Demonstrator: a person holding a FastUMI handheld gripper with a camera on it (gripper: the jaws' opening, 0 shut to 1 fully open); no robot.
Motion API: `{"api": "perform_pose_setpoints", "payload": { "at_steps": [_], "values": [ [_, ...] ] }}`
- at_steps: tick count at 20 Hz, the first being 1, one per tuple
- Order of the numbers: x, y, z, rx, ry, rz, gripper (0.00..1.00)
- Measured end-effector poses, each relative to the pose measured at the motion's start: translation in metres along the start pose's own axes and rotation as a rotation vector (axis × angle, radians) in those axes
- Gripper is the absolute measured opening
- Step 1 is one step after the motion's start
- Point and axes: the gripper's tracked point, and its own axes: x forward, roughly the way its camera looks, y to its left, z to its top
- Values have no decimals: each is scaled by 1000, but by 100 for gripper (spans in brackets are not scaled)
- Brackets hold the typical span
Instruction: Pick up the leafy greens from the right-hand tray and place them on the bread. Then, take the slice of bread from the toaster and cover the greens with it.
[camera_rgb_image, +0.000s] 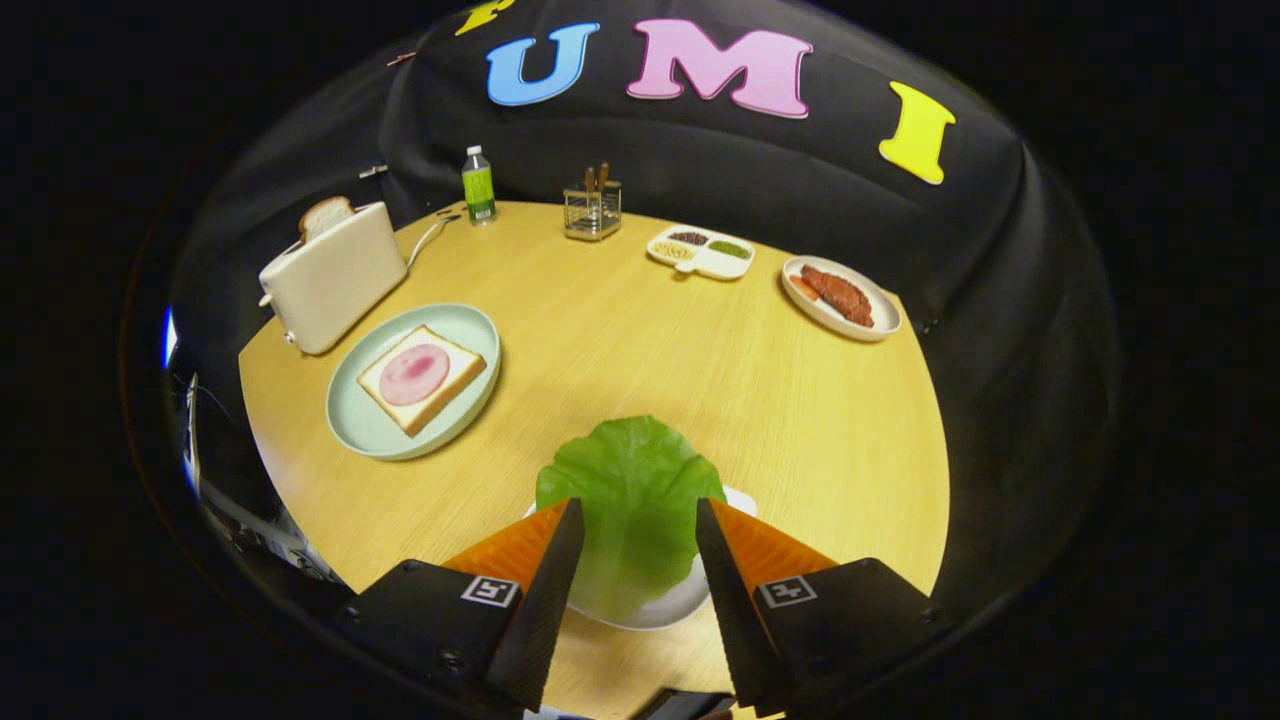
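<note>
Green lettuce leaf (632, 500) is seen between the spread fingers of the claw (640, 525), apparently untouched, lying on a white tray (668, 605). Beyond, ham-topped bread (421, 377) is kept on a plate (350, 420) beside the toaster (330, 275).

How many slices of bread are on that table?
2. One slice of bread lies on the green plate under a pink round; another slice sticks up from the toaster. More may hide inside.

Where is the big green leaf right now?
The green leaf lies on a white plate at the table's near edge, between the open gripper fingers, which are not pressing it.
</note>
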Motion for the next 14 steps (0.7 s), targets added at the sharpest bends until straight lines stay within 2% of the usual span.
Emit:
{"api": "perform_pose_setpoints", "payload": {
  "at_steps": [7,8,10,12,13,14],
  "values": [
    [36,3,-25,29,123,-8,67],
    [37,3,-36,17,162,-10,63],
    [39,5,-37,83,171,19,58],
    [38,0,-36,113,161,-4,55],
    [37,-1,-36,103,156,0,46],
    [37,1,-37,95,161,0,31]
  ]
}}
